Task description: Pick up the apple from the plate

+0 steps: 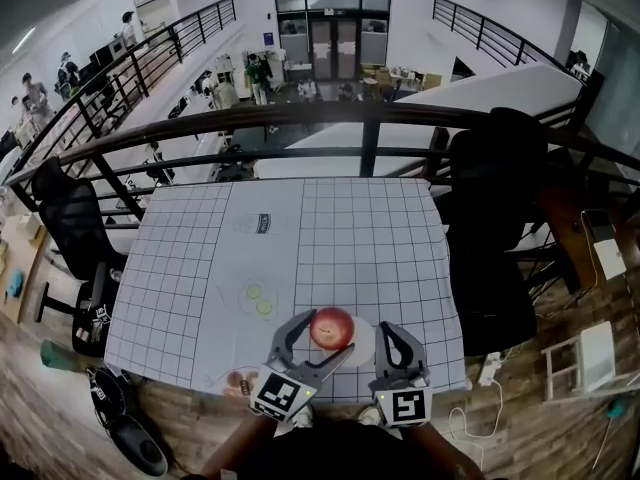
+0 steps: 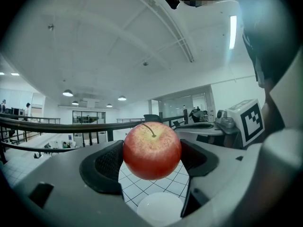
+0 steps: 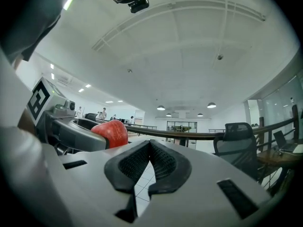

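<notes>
A red apple [image 1: 332, 327] with a short stem sits between the two pads of my left gripper [image 1: 326, 334], which is shut on it. In the left gripper view the apple [image 2: 152, 150] hangs above the white plate [image 2: 161, 209], clear of it, with my left gripper [image 2: 152, 159] squeezing its sides. The plate [image 1: 364, 344] lies near the table's front edge, partly under the apple. My right gripper [image 1: 392, 336] is just right of the plate. Its jaws meet at the tips [image 3: 149, 148] with nothing between them. The apple [image 3: 110, 132] shows to its left.
The gridded white table [image 1: 360, 228] carries a clear dish with green slices [image 1: 257, 298], a small dark card [image 1: 264, 224] and a small dish [image 1: 238, 381] at the front edge. Black chairs [image 1: 495, 228] stand at both sides, and a railing [image 1: 370, 118] runs behind.
</notes>
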### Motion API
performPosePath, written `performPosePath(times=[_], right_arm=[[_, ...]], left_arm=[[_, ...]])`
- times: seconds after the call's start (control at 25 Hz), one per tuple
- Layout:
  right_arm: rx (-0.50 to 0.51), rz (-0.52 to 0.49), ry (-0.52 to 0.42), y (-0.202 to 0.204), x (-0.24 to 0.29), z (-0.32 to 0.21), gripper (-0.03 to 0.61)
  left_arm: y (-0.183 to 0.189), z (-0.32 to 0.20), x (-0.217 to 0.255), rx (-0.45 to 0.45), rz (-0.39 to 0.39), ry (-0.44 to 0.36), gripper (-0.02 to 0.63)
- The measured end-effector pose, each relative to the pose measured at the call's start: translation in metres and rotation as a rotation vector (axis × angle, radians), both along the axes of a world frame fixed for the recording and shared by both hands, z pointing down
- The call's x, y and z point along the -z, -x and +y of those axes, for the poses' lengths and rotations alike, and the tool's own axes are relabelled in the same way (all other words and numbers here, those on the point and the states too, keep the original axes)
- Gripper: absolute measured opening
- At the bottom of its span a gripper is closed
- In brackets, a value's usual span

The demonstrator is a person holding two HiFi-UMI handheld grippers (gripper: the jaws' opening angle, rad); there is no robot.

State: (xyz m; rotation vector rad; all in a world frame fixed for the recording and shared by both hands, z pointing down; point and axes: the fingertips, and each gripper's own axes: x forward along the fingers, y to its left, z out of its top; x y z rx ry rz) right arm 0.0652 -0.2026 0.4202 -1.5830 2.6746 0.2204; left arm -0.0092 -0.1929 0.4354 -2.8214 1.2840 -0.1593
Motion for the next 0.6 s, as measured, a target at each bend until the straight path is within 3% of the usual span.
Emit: performPosePath(times=[0.6], right_arm=[[-0.029, -0.012, -0.011, -0.0014, 0.0061, -0.0021, 0.023]], left_arm=[[-0.0003, -0.0016, -0.0034, -0.013, 0.0, 0.02, 0.391]])
